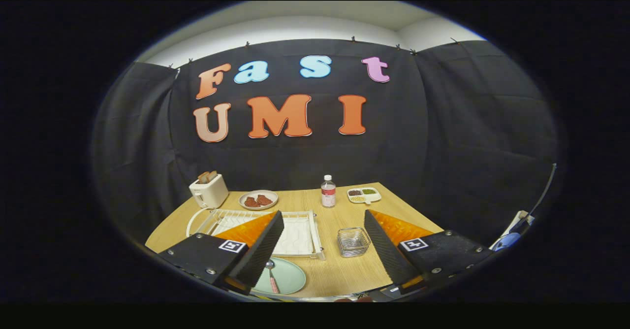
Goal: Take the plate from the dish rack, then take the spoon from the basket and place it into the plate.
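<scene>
While the gripper (322, 250) hangs above the near edge of the wooden table (334, 270), its 2 fingers spread wide and grasping nothing, the spoon (271, 274) lies in the pale green plate (288, 277). That plate sits at the table's near edge, just in front of the white dish rack (300, 235), and one finger covers part of it. The spoon's bowl points toward the rack; its pinkish handle runs toward the near edge.

Between the fingers stands a small wire basket (353, 242), which looks empty, though its mesh is too fine to be sure. The rack holds nothing I can see, and a finger hides 1 corner of it.

Toward the far edge, a toaster (208, 190) with bread slices in its slots stands at the far left corner. Beside it is a round dish (258, 200) holding 2 reddish-brown pieces. A capped bottle (328, 191) stands mid-way along the far edge, and a divided tray (363, 195) nearby has 3 small compartments of dark, green and pale contents, too small to name.

Black cloth (467, 137) hangs behind the table, with white wall above it.
</scene>
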`<state>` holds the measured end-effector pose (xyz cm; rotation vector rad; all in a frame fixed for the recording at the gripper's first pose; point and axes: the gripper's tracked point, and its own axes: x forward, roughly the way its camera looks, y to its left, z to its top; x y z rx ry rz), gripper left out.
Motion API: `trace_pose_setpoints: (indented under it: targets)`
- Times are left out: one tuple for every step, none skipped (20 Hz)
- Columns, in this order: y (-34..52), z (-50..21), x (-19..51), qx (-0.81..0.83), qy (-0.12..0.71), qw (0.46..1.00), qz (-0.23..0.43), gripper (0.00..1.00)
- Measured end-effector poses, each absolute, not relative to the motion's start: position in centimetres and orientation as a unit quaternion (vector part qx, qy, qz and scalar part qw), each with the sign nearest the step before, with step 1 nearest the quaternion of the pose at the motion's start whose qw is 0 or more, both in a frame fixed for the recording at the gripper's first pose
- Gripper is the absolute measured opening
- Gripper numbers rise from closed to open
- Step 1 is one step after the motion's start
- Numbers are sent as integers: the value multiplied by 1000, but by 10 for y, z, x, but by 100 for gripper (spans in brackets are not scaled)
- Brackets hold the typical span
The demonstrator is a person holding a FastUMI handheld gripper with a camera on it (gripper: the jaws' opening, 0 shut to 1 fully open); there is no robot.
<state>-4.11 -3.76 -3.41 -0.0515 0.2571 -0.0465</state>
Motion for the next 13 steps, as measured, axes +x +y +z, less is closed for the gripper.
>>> trace_pose_setpoints:
  targets:
    - [-40,-34,-42,-25,127,991,-26,98]
    - [-42,-32,-43,-27,124,991,-28,98]
    - [-43,-31,-43,-29,122,992,-30,98]
    - [-44,-31,-43,-29,122,992,-31,98]
    - [-41,-31,-43,-26,122,992,-29,98]
    - [-40,-31,-42,-24,121,992,-28,98]
    - [-39,-32,-42,-22,121,992,-27,98]
    - [-39,-33,-43,-20,121,992,-27,98]
    - [-37,-34,-42,-18,122,992,-27,98]
    - [-36,-36,-43,-16,126,992,-26,98]
    - [-35,-38,-43,-14,128,991,-24,98]
    - [-35,-39,-43,-12,128,991,-23,98]
    - [-36,-38,-44,-11,128,991,-24,98]
